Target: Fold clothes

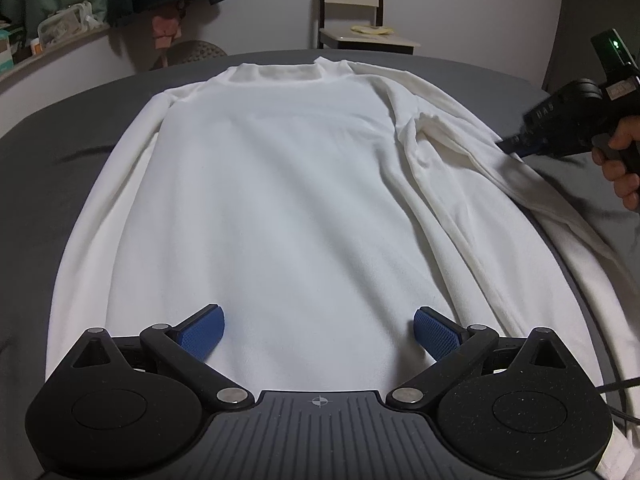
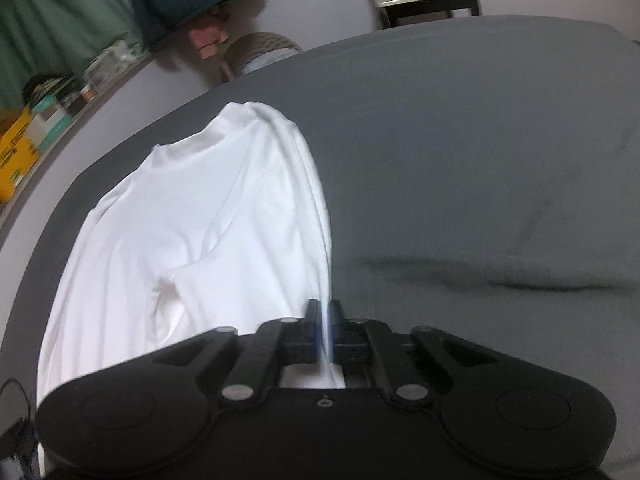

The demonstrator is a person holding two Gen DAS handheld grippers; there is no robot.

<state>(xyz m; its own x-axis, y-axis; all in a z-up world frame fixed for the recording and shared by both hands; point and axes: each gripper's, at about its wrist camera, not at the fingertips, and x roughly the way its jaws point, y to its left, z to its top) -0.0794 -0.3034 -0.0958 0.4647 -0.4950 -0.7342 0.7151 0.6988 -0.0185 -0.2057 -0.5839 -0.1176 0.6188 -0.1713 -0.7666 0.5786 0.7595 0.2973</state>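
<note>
A white long-sleeved shirt (image 1: 280,200) lay flat on a grey bed (image 1: 60,152), its collar at the far end and its hem nearest the left gripper (image 1: 319,332). That gripper hovered over the hem, its two blue pads (image 1: 202,332) spread wide apart with only cloth between them, holding nothing. The shirt's body ran straight away from it, smooth down the middle. One sleeve lay along the shirt's left edge. The other sleeve (image 1: 480,184), on the shirt's right side, was bunched and creased.

The right gripper (image 1: 516,146) was at that creased sleeve, seen from the left wrist camera as a black tool with a green light, held in a hand (image 1: 622,160). In its own camera, the right gripper (image 2: 325,320) had its fingers (image 2: 312,316) drawn almost together, pinching a fold of the white sleeve (image 2: 316,216). The cloth rose from the shirt in a taut ridge and passed between the fingers. The rest of the shirt (image 2: 180,220) spread to the left of that ridge; bare grey bed (image 2: 480,160) lay to the right of it.

Beyond the far end of the shirt stood a chair (image 1: 360,12) against a pale wall. Further left of the chair, past the bed, a cluttered shelf (image 1: 48,40) ran under hanging green fabric.
</note>
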